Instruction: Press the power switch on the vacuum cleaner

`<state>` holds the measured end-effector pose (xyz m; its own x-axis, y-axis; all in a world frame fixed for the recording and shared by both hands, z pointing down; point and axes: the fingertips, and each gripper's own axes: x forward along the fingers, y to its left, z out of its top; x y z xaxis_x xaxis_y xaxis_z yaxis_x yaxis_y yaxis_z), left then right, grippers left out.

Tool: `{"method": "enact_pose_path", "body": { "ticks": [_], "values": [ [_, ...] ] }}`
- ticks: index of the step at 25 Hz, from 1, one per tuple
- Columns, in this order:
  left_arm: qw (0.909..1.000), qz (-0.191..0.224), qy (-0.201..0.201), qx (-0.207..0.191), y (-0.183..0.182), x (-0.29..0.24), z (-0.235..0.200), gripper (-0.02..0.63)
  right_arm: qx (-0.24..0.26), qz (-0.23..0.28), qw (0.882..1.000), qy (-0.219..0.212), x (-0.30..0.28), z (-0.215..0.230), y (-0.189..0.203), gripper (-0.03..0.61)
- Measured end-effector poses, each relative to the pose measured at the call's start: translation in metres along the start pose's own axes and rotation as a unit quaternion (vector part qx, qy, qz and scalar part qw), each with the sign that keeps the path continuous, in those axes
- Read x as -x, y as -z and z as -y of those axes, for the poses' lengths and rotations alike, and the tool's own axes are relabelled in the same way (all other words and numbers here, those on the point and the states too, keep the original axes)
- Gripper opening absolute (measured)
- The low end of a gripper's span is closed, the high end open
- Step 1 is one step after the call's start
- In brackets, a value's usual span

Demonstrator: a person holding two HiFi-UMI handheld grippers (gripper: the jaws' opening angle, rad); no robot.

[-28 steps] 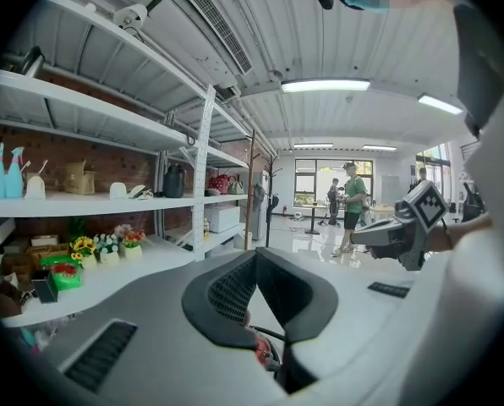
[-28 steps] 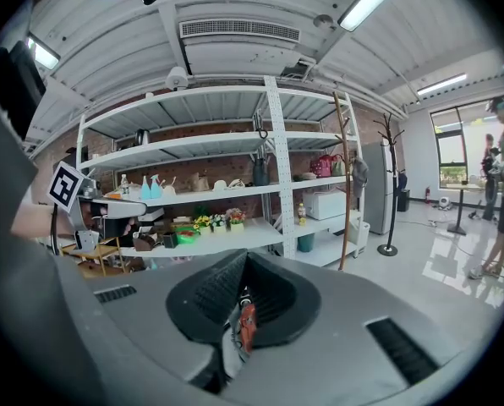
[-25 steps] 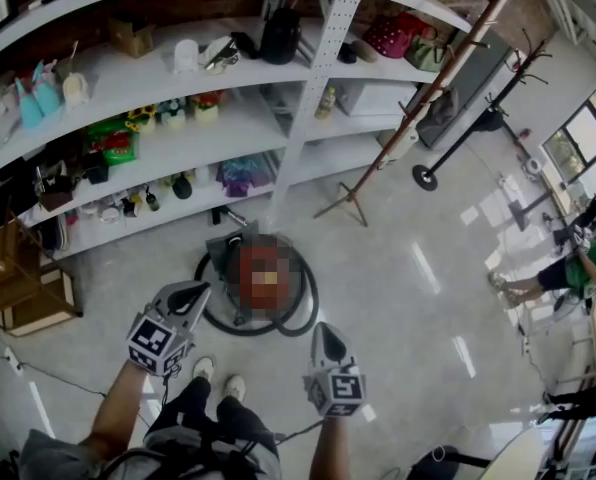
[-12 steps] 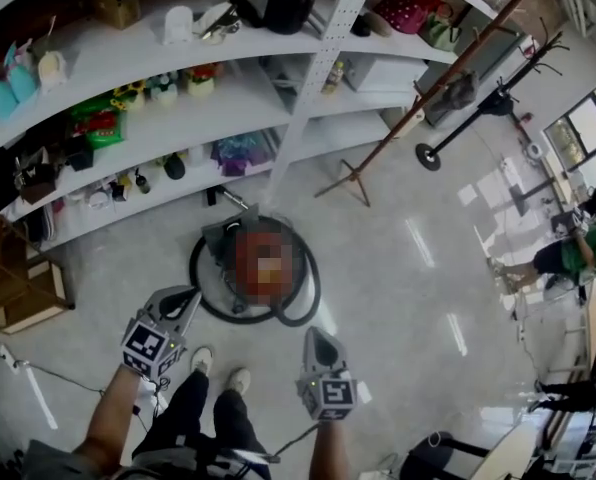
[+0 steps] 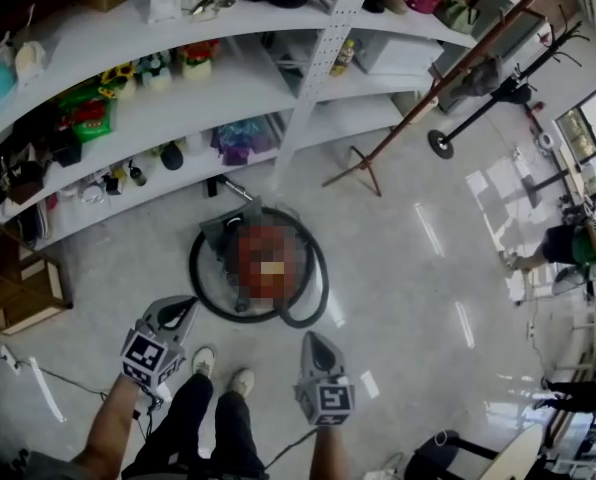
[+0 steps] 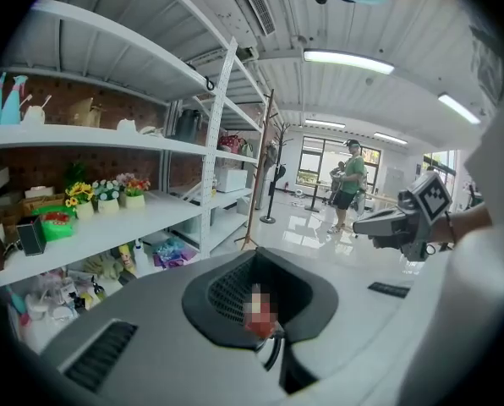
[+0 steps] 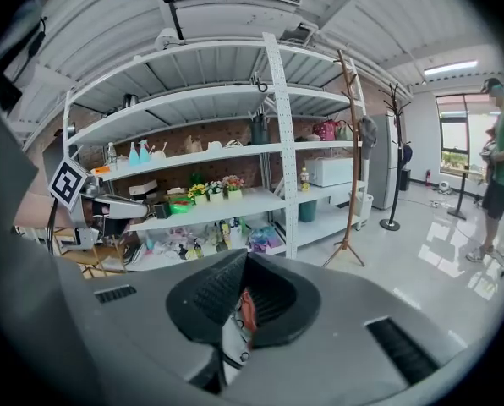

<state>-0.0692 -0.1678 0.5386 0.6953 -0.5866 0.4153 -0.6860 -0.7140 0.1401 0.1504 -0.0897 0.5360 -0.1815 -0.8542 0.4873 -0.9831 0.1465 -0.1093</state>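
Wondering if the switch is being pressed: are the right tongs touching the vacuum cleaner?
Apart. The head view shows a strip of bare floor between the right tongs and the vacuum cleaner.

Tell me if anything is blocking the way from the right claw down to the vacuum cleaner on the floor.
Nothing visible does. The red and grey canister vacuum cleaner sits on open floor ahead of the right claw, with only its black hose looped around it. The left claw hangs off to one side, outside that path.
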Motion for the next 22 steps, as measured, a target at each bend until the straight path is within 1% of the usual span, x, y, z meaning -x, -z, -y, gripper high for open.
{"method": "enact_pose_path", "body": {
  "ticks": [5,9,13,17,22],
  "values": [
    [0.9999,-0.002,-0.001,0.011,0.016,-0.023,-0.01,0.008,-0.007,-0.014,1.0,-0.002,-0.023,0.011,0.027,0.006],
    [0.9999,-0.013,0.005,0.009,0.037,-0.043,-0.016,0.008,-0.016,-0.017,1.0,-0.006,-0.044,0.018,0.047,0.006],
    [0.9998,-0.014,0.008,0.008,0.056,-0.065,-0.023,0.008,-0.022,-0.022,0.999,-0.009,-0.067,0.023,0.067,0.006],
    [0.9996,-0.019,0.005,0.018,0.08,-0.085,-0.031,0.008,-0.03,-0.033,0.999,-0.018,-0.091,0.029,0.09,0.007],
    [0.9989,-0.035,0.005,0.03,0.121,-0.106,-0.039,0.008,-0.038,-0.044,0.998,-0.025,-0.116,0.034,0.124,0.007]
  ]
}}
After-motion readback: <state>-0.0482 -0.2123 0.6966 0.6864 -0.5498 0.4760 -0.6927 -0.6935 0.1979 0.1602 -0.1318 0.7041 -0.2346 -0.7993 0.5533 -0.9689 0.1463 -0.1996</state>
